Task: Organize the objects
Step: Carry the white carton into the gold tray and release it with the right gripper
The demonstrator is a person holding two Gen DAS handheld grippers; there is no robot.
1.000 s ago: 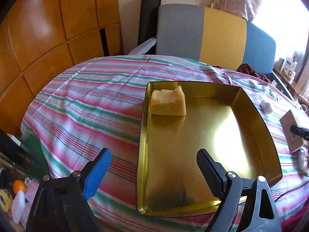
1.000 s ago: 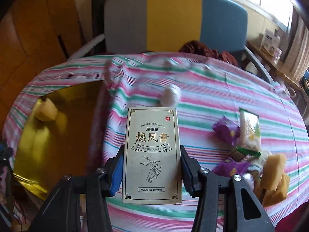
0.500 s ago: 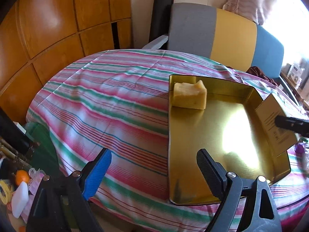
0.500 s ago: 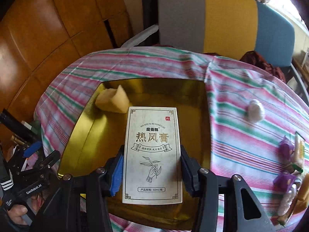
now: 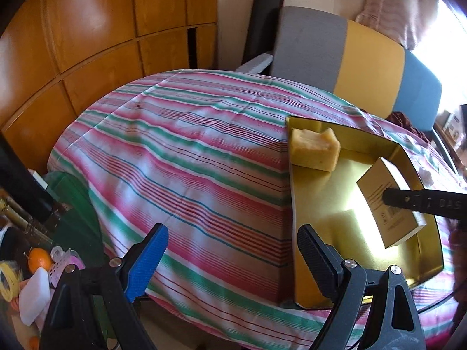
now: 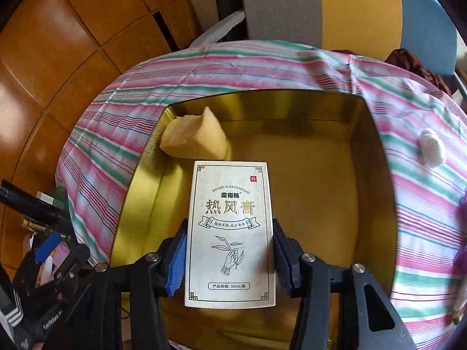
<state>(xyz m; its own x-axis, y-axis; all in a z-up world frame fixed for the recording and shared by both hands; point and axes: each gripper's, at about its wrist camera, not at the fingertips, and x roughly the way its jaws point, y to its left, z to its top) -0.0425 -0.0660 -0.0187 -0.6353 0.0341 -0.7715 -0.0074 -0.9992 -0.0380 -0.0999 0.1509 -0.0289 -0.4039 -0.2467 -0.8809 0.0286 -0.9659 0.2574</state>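
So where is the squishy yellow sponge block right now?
The yellow sponge block sits inside the gold metal tray, in its far left corner in the right wrist view, just beyond the held white carton.

Counted one shallow gold metal tray (image 6: 376, 157), one pale yellow sponge block (image 6: 195, 141) inside it, one cream printed cardboard box (image 6: 230, 233) — also one fluffy white cotton ball (image 6: 432, 153) on one pink-and-green striped tablecloth (image 5: 181, 157). Off to the side — one orange fruit (image 5: 38, 258).

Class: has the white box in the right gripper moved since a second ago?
Yes. The box moved left, from above the striped cloth to over the gold tray.
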